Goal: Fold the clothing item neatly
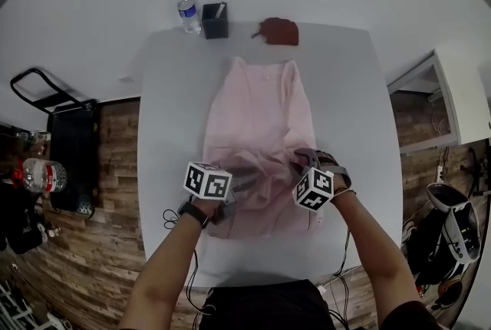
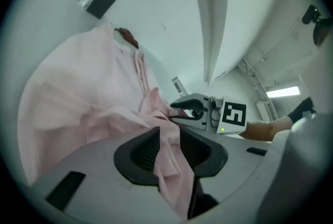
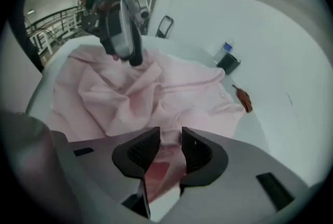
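A pale pink garment [image 1: 261, 117] lies lengthwise on the white table [image 1: 353, 90], its near part bunched up between my two grippers. My left gripper [image 1: 244, 181] is shut on a fold of the pink cloth [image 2: 166, 155], which hangs down through its jaws [image 2: 169, 147]. My right gripper [image 1: 295, 161] pinches another gathered fold [image 3: 167, 163] between its pads [image 3: 170, 147]. Both grippers sit close together over the garment's lower half. In the left gripper view, the right gripper [image 2: 195, 111] grips the cloth a short way ahead. In the right gripper view, the left gripper [image 3: 127, 46] shows above the crumpled cloth.
At the table's far edge stand a water bottle [image 1: 188, 14], a black pen holder [image 1: 215, 20] and a brown object [image 1: 280, 31]. A black cart [image 1: 69, 160] stands on the wood floor at left. Cables hang by the table's near edge [image 1: 173, 217].
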Available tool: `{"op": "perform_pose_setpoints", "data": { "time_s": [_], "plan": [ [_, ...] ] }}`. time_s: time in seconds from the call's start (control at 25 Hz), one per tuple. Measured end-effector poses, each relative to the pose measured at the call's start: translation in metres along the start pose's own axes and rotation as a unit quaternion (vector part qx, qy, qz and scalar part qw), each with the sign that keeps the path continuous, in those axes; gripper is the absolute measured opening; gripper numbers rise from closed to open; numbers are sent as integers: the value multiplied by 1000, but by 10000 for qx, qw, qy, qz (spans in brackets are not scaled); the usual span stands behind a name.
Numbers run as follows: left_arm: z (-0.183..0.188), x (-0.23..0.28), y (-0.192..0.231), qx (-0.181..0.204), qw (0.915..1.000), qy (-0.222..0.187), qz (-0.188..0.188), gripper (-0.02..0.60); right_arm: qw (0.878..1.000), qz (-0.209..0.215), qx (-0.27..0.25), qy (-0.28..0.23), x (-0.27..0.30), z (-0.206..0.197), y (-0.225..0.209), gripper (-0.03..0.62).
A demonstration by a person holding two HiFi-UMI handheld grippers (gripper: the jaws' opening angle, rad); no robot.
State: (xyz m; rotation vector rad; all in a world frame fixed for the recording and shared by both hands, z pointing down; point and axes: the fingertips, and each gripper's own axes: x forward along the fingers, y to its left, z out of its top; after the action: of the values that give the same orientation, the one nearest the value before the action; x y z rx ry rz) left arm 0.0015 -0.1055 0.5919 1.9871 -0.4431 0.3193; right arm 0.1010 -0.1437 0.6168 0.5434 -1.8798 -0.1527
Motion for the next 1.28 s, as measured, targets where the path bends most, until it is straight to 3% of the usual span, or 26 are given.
{"op": "perform_pose_setpoints", "data": {
  "time_s": [0.08, 0.16, 0.24, 0.32, 0.4, 0.52, 0.6, 0.64, 0.72, 0.88, 0.92, 1.0, 1.12, 1.2, 1.28],
  "plan": [
    [20, -1, 32, -27, 9984, -171, 530, 123, 9954, -329, 794, 418, 11, -36, -31, 137],
    [26, -7, 59, -103, 9939, -172, 1087, 123, 9807, -602, 1758, 604, 6, -63, -62, 138],
    [23, -16, 77, -194, 9883, -132, 1504, 123, 9727, -754, 2134, 514, -9, -70, -79, 138],
    [18, -25, 86, -288, 9832, -159, 1793, 124, 9723, -606, 2255, 86, -28, -55, -75, 137],
    [16, -30, 90, -331, 9798, -205, 1964, 123, 9815, -187, 1884, -284, -42, -28, -46, 137],
    [18, -33, 85, -280, 9796, -237, 1976, 123, 9988, 465, 153, 2, -32, -7, 15, 135],
    [23, -36, 74, -161, 9817, -290, 1875, 124, 9956, 274, -837, 318, -9, 2, 25, 129],
    [26, -37, 67, -83, 9830, -329, 1803, 124, 9949, 32, -966, 303, 1, 14, 18, 123],
    [31, -41, 50, 53, 9856, -455, 1628, 124, 9975, -350, -604, 78, 20, 43, -2, 121],
    [37, -49, 24, 123, 9880, -756, 1344, 123, 9986, -387, -355, 95, 47, 58, -16, 122],
    [38, -50, 19, 132, 9886, -798, 1269, 123, 9985, -519, -148, -99, 35, 61, -25, 121],
    [41, -52, 14, 162, 9898, -877, 1108, 117, 9929, -713, 787, -544, -6, 58, -45, 121],
    [42, -61, 16, 105, 9902, -1007, 962, 107, 9692, -732, 2329, -318, -44, 3, -46, 103],
    [40, -67, 15, 67, 9902, -1058, 914, 104, 9377, -822, 3374, 127, -47, -57, -43, 98],
    [38, -70, 12, 111, 9905, -1059, 869, 103, 8980, -759, 4324, 301, -41, -101, -43, 100]
  ]
}}
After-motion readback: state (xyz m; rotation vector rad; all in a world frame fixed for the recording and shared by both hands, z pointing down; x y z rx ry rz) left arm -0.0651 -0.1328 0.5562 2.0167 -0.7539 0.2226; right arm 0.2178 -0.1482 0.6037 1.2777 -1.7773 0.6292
